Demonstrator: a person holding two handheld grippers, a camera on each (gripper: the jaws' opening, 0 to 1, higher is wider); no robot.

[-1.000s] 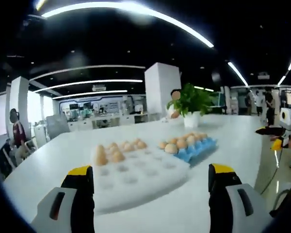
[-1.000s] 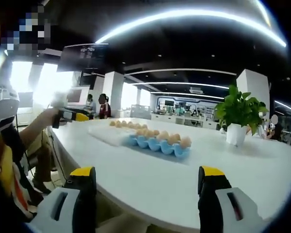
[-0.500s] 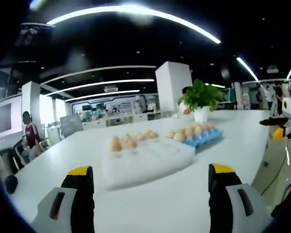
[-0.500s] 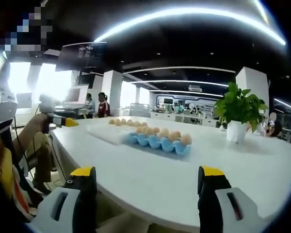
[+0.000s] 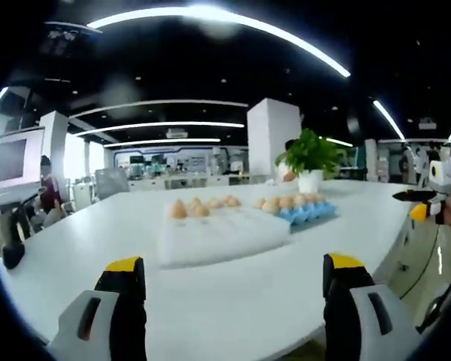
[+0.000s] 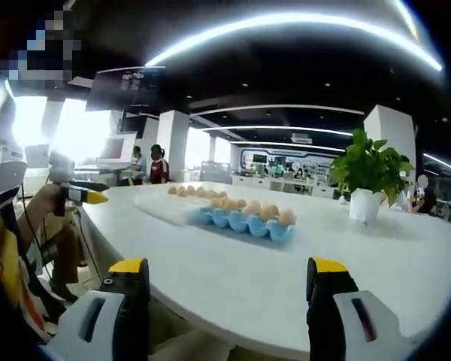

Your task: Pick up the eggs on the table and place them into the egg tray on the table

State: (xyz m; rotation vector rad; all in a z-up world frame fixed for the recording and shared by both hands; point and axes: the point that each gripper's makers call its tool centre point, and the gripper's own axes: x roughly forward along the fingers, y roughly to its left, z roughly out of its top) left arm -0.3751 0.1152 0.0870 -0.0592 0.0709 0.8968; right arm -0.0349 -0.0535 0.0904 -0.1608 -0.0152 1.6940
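Note:
A white foam egg tray (image 5: pixel 218 235) lies on the white table (image 5: pixel 210 301), with a few brown eggs (image 5: pixel 189 210) at its far end. Beside it to the right sits a blue egg tray (image 5: pixel 306 213) holding several eggs (image 5: pixel 279 203). My left gripper (image 5: pixel 233 289) is open, low near the table's edge, well short of both trays. In the right gripper view the blue egg tray (image 6: pixel 245 223) with its eggs (image 6: pixel 261 211) lies mid-table and the white tray (image 6: pixel 171 204) lies behind it. My right gripper (image 6: pixel 229 286) is open, off the table's near edge. The other gripper (image 6: pixel 79 194) shows at left, in a hand.
A potted green plant (image 5: pixel 309 159) in a white pot stands at the table's far side, also the plant (image 6: pixel 368 177) at right. The right gripper (image 5: pixel 425 203) shows at the right edge in a hand. Desks, pillars and people fill the office behind.
The left gripper view has dropped lower and back, so the trays look flatter and farther. In the right gripper view the left gripper moved down and left; the trays have not moved.

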